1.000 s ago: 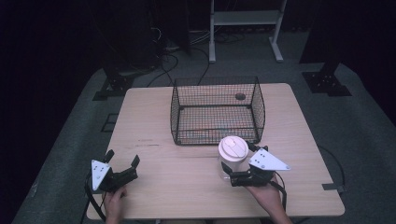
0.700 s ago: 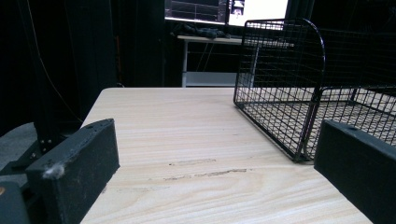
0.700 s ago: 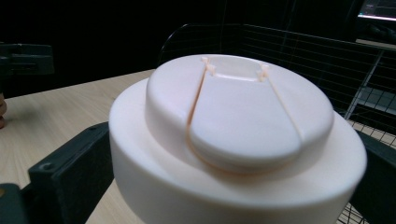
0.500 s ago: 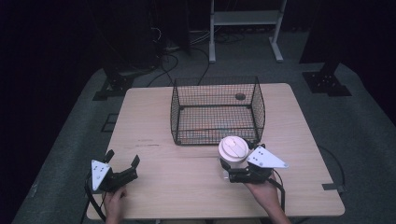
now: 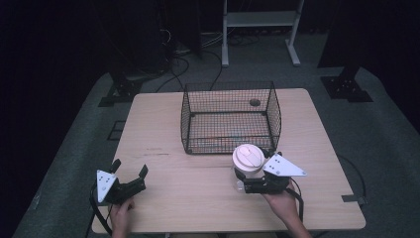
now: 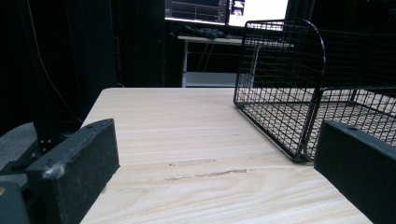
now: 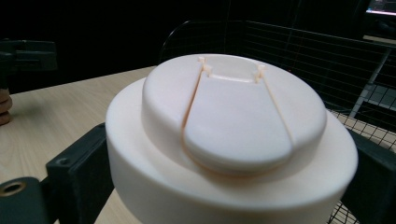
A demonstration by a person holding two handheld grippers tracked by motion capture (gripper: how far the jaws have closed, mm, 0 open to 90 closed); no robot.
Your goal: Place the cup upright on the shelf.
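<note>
Two grippers work over a pale wooden table that sits mid-frame in the high view, on a grey floor in a dark room. A white metal stand rises at the top centre of that view, with cables on the floor to its left. On the far half of the table stands a black wire basket, its rim open to the top; a small dark round thing lies near its back wall, too small to tell what it is. In the left gripper view the basket takes the right half of the frame, and lit screens glow at the upper edge behind a desk.

Just below the basket's lower right corner in the high view, a container with a white flip-top lid stands upright on the table, close to the basket wall. The right gripper is clamped on it: in the right gripper view the lid bulges across the centre with a black jaw pressed on each side of the body beneath it. The right hand comes in from the bottom edge, right of centre, holding the gripper level and pointed toward the frame's left.

At the lower left of the high view the left gripper rests low on the table, well apart from the basket and container, its jaws spread wide with nothing between them. The left hand grips it from the bottom edge, angled toward the upper right.
</note>
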